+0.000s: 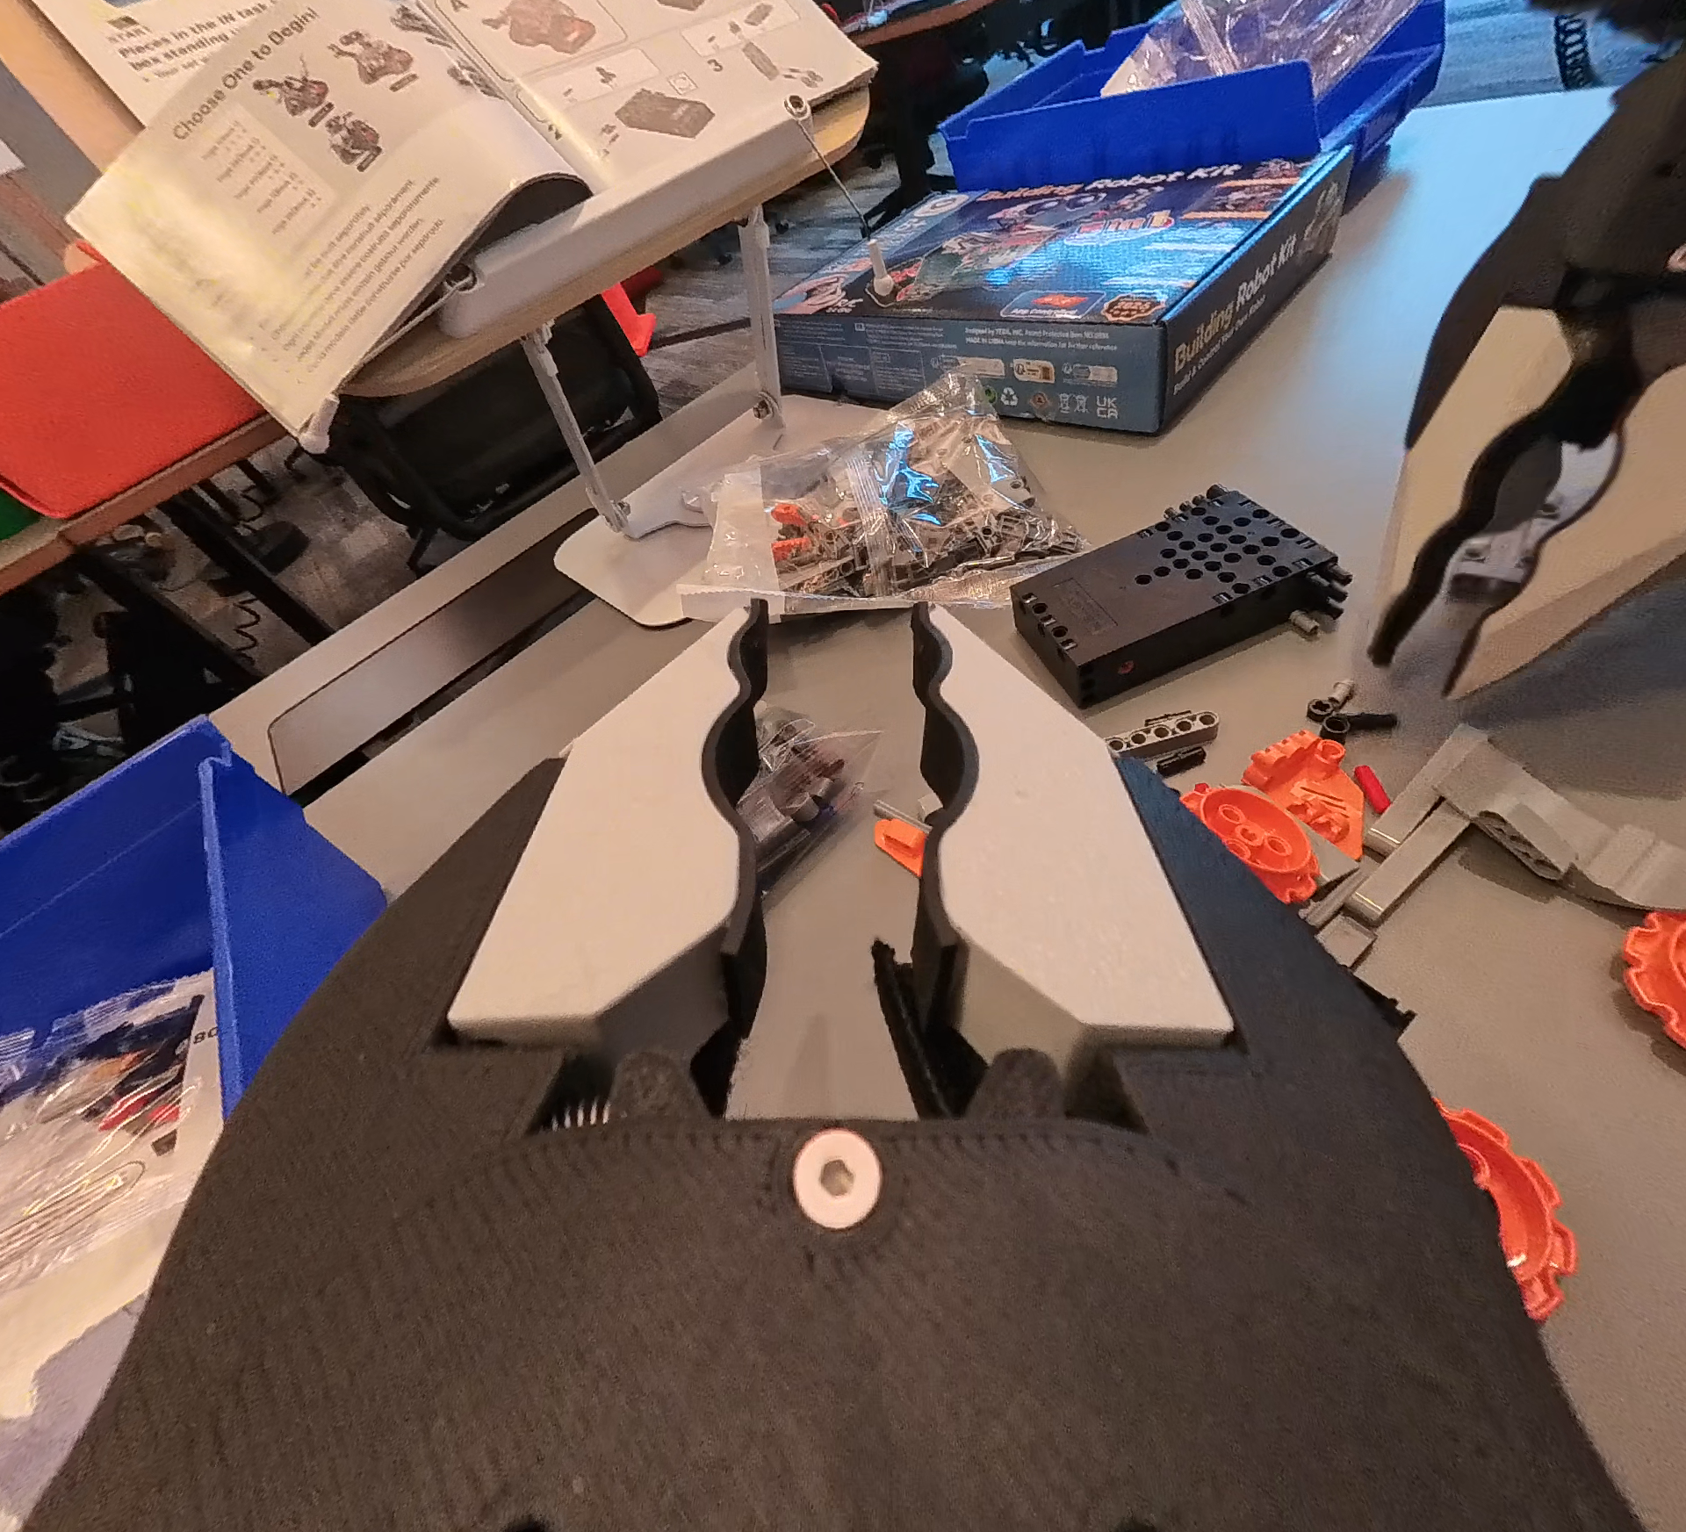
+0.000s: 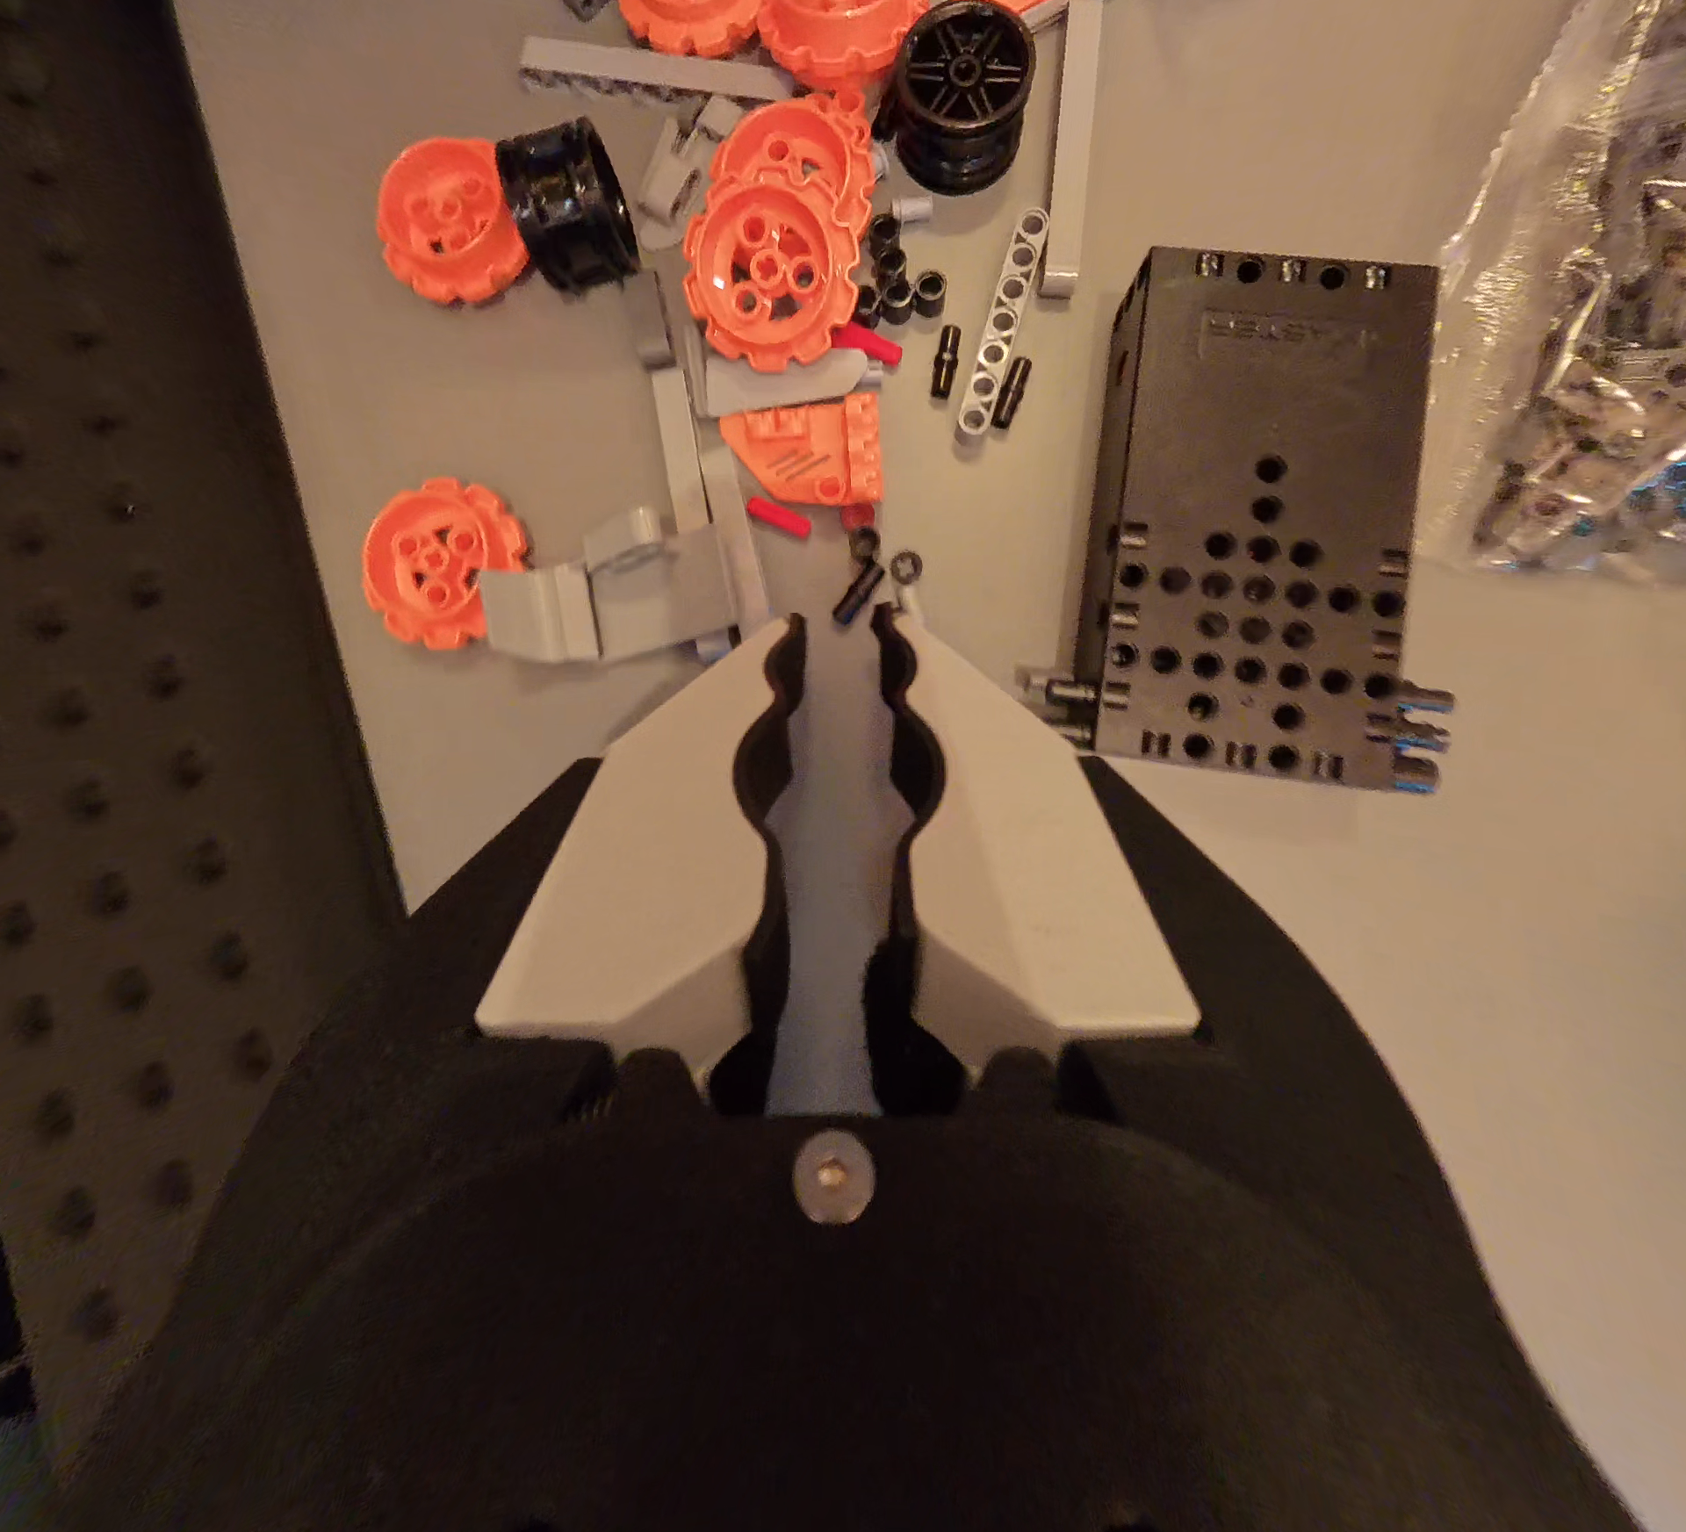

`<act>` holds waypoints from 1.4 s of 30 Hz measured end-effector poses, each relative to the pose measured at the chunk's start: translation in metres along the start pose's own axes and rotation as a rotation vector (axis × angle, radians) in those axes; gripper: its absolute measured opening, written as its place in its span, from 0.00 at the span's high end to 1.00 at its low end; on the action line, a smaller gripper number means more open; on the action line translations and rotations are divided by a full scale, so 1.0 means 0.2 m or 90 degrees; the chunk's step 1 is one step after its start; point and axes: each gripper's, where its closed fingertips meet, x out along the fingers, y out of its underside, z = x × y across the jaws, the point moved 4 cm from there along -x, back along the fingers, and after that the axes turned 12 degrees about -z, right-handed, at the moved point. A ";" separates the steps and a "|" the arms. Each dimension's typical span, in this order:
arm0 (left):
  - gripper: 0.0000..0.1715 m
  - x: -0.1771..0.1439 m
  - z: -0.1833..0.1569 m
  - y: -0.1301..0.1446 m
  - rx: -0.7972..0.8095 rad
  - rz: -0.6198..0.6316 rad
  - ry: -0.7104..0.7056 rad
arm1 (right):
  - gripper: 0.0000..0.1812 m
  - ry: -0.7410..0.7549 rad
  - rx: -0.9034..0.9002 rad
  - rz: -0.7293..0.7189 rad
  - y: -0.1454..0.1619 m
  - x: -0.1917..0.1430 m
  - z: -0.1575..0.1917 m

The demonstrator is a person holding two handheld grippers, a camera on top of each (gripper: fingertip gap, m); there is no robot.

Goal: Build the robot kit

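Observation:
My left gripper [image 1: 835, 622] is open and empty, above the grey table [image 1: 1186, 1123]. A small clear bag of parts [image 1: 807, 768] lies below the gap between its fingers, and a larger bag of parts [image 1: 876, 521] lies just beyond its tips. My right gripper [image 2: 837, 622] is narrowly open and empty, pointing down at the table; it also shows in the left wrist view [image 1: 1423, 658]. A small black pin [image 2: 858, 590] lies just ahead of its tips. Several orange wheels [image 2: 771, 275], black tyres [image 2: 962, 93] and grey beams [image 2: 639, 70] lie beyond. A black perforated block [image 2: 1259, 512] sits to its right.
An open instruction booklet [image 1: 365, 147] rests on a white stand behind the bags. A blue kit box [image 1: 1049, 302] and blue bins [image 1: 1186, 83] are farther back; another blue bin [image 1: 137, 895] is near left. A dark studded plate [image 2: 137, 485] borders the right gripper's left. The left gripper's tips are roughly 20 centimetres from the right gripper's. The black perforated block [image 2: 1259, 512] is closer to my right gripper, around 8 centimetres from its tips; the left tips are 15 centimetres off. The left camera catches it too, in the left wrist view [image 1: 1169, 572].

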 end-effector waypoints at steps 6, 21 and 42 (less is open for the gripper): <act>0.83 0.00 -0.01 -0.01 0.000 -0.006 0.004 | 0.92 0.037 0.023 0.009 0.03 0.07 -0.02; 0.83 0.02 -0.06 0.00 0.017 0.004 0.024 | 0.98 0.017 -0.014 -0.032 -0.01 0.07 0.00; 0.91 0.49 -0.76 -0.19 0.231 -0.023 0.327 | 0.99 -0.049 0.082 -0.362 -0.07 -0.51 -0.15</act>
